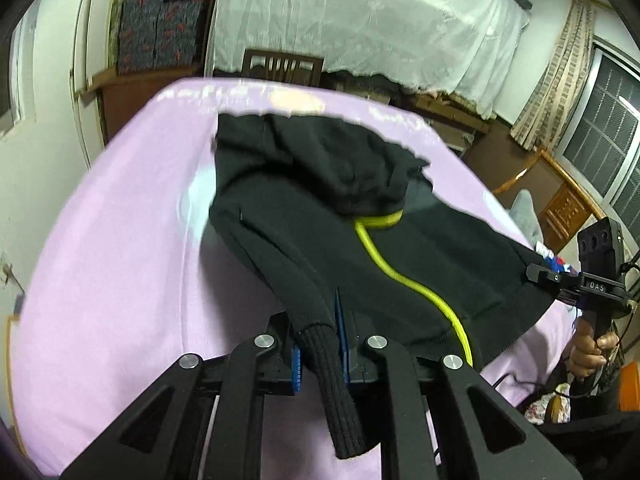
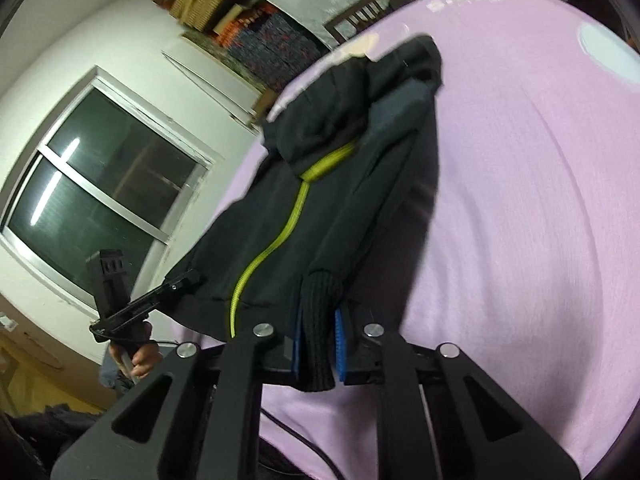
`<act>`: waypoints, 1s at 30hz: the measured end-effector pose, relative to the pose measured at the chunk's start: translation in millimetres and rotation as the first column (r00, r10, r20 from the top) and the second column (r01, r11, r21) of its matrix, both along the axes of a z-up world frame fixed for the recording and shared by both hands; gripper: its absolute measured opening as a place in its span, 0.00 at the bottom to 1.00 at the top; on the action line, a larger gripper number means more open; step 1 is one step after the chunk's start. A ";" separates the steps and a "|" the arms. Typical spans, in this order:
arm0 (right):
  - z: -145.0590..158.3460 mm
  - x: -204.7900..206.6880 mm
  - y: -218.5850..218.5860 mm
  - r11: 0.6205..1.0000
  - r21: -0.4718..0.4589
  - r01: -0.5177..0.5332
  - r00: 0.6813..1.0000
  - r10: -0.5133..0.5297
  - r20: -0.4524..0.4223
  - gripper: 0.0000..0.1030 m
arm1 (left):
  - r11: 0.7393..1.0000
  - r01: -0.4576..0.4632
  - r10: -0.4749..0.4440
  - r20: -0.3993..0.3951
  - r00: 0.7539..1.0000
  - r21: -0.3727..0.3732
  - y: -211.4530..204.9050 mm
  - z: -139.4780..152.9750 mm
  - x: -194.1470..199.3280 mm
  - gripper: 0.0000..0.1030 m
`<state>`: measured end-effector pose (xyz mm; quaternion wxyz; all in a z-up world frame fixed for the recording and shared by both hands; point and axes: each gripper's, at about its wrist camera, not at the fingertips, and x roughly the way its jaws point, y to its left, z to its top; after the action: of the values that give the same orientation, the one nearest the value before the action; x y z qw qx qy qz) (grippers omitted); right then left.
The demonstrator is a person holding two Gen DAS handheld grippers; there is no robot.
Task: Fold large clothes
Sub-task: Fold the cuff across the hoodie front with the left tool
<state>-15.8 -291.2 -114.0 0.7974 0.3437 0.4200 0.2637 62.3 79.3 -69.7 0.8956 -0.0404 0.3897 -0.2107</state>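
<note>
A black hooded jacket (image 1: 320,208) with a yellow-green zipper (image 1: 404,276) is stretched above the pink bed sheet (image 1: 120,240), hood at the far end. My left gripper (image 1: 320,344) is shut on one ribbed sleeve cuff (image 1: 336,384), which hangs down between the blue pads. My right gripper (image 2: 320,344) is shut on the other ribbed cuff (image 2: 320,320). The jacket (image 2: 320,200) and its zipper (image 2: 276,248) run away from it over the sheet (image 2: 520,220). Each gripper shows in the other's view, at the jacket's opposite lower corner: the right gripper (image 1: 536,272) and the left gripper (image 2: 192,280).
A white lace curtain (image 1: 360,20) and a wooden chair (image 1: 284,66) stand beyond the bed. Shelves with boxes (image 1: 160,28) are at the far left. Windows (image 2: 100,192) flank the room. A wooden headboard (image 1: 560,200) is on the right.
</note>
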 end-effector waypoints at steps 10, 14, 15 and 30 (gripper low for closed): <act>57.1 41.6 -15.4 0.997 0.074 0.020 0.995 -0.027 0.096 0.11 | 0.999 -0.040 0.039 0.100 0.994 0.000 -7.8 58.0 48.0 0.13; 75.4 72.7 -22.8 0.994 0.101 0.034 0.993 -0.045 0.109 0.11 | 0.997 -0.081 0.080 0.097 0.992 0.001 -7.9 68.2 86.6 0.13; 78.2 80.8 -24.5 0.994 0.107 0.039 0.993 -0.051 0.109 0.11 | 0.996 -0.088 0.087 0.094 0.992 0.000 -7.7 69.0 96.4 0.13; 43.6 249.1 -48.4 0.959 0.207 0.194 0.981 -0.195 -0.016 0.11 | 0.978 -0.209 0.209 -0.023 0.978 0.004 -24.7 17.4 258.1 0.13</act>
<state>233.2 -339.6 -70.4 0.7803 0.4638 0.3527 0.2273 320.4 54.5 -52.2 0.9082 -0.0832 0.3939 -0.1147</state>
